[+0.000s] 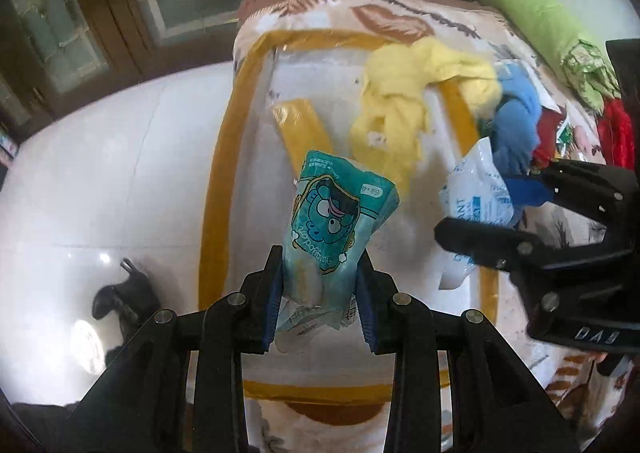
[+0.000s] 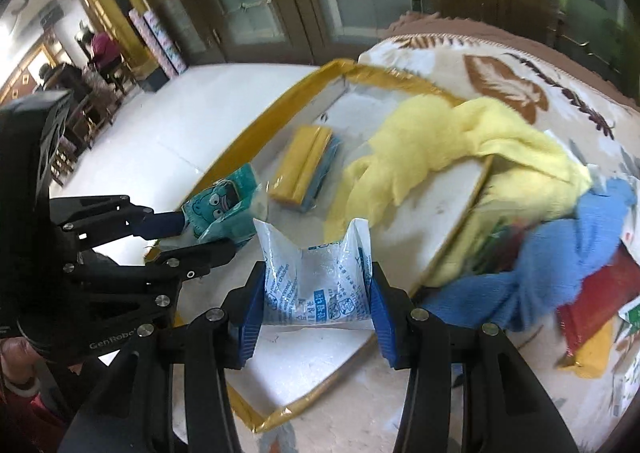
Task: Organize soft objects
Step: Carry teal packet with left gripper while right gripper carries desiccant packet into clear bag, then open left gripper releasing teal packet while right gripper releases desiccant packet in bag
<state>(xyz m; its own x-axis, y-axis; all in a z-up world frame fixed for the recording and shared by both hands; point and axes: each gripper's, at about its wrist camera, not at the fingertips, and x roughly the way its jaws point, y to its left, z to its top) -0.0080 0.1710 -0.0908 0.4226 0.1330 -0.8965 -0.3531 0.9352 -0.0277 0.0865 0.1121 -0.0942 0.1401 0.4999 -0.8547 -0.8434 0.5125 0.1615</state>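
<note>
Both tongs [image 1: 320, 293] [image 2: 316, 309] around soft packets [image 1: 340, 213]

Both grippers angle steeply downward side by side; the left gripper [image 1: 320, 293] and the right gripper [image 2: 318, 317] each have jaws clamped on a soft packet.

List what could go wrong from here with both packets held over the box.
1. The left tongs pinch the teal packet only at its lower end; it may slip out.
2. The yellow cloth drapes over the box rim, so a dropped white packet from the right tongs may catch on it.
</note>
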